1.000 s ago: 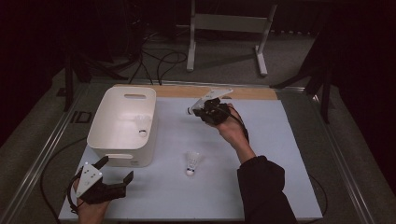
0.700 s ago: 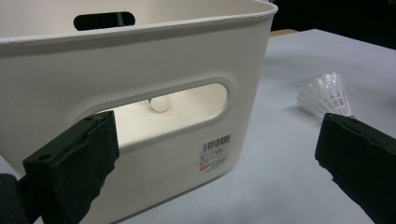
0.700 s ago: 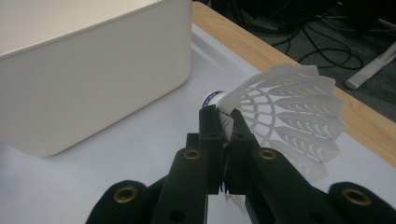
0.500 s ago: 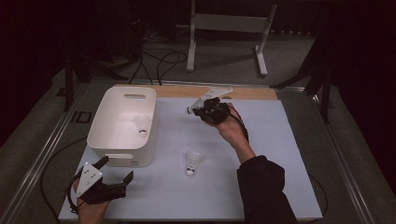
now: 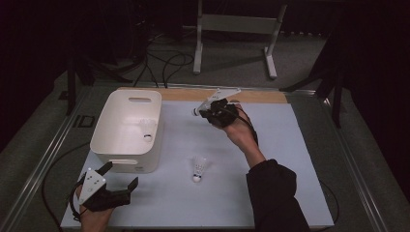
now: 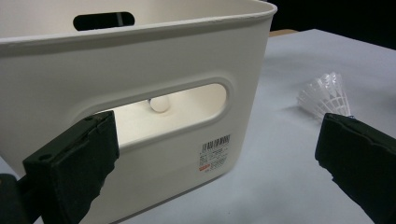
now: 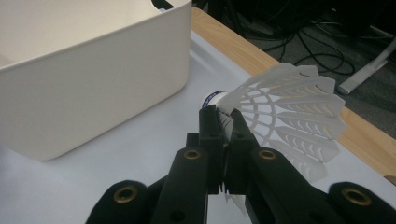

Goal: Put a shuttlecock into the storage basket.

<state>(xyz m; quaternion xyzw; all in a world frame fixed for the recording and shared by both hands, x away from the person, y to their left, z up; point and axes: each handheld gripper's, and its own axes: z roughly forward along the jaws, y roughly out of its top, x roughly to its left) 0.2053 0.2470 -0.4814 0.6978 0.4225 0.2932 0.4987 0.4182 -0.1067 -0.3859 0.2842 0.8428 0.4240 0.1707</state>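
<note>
One shuttlecock (image 7: 280, 112) is clamped by its skirt in the right tool (image 7: 224, 126), just beside the white bin (image 5: 126, 126). The left tool (image 5: 118, 175) is held spread wide, empty, near the bin's front wall.

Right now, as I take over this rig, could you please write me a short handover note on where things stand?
Right tool: shut on a white shuttlecock, pinching its skirt, held above the table beside the white bin.
Left tool: open, holding nothing, at the bin's near end by the handle slot.
Done: one shuttlecock in the bin.
Left: drop the held one into the bin, then likely collect the shuttlecock on the mat.
</note>
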